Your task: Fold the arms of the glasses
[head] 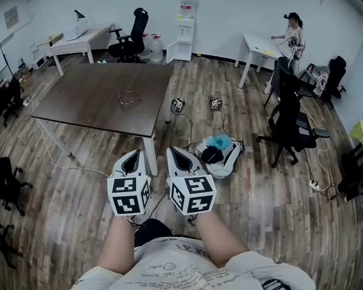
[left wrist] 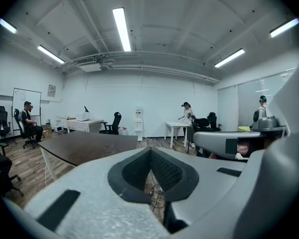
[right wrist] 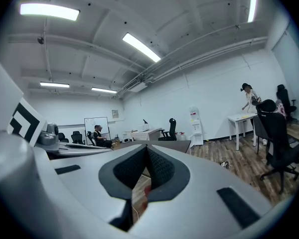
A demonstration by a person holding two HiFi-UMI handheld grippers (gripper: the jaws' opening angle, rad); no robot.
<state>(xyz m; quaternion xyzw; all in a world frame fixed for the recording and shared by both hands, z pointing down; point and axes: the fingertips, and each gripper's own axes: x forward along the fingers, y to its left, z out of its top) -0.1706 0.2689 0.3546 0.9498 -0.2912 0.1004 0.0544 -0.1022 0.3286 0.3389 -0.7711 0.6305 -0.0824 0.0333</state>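
Standing back from the big dark brown table (head: 85,98), the person held two grey and white grippers out in front, side by side and close together over the wooden floor (head: 78,186). The left gripper (head: 132,161) had its two jaws pressed together at the tips, with nothing between them. The right gripper (head: 180,157) was closed the same way and it held nothing too. Each one had a white cube with black square marks on its back end. The thin-framed pair of glasses (head: 128,98) lay on the table top, near the middle, well apart from both grippers. It was too small to tell how its arms sat. From the left gripper view, the glasses (left wrist: 108,150) showed only as a faint shape on the table (left wrist: 79,146), just above the closed jaws. A white bag with blue and black things in it (head: 219,154) lay on the floor near the table leg. A black office chair (head: 290,125) stood off to the right.
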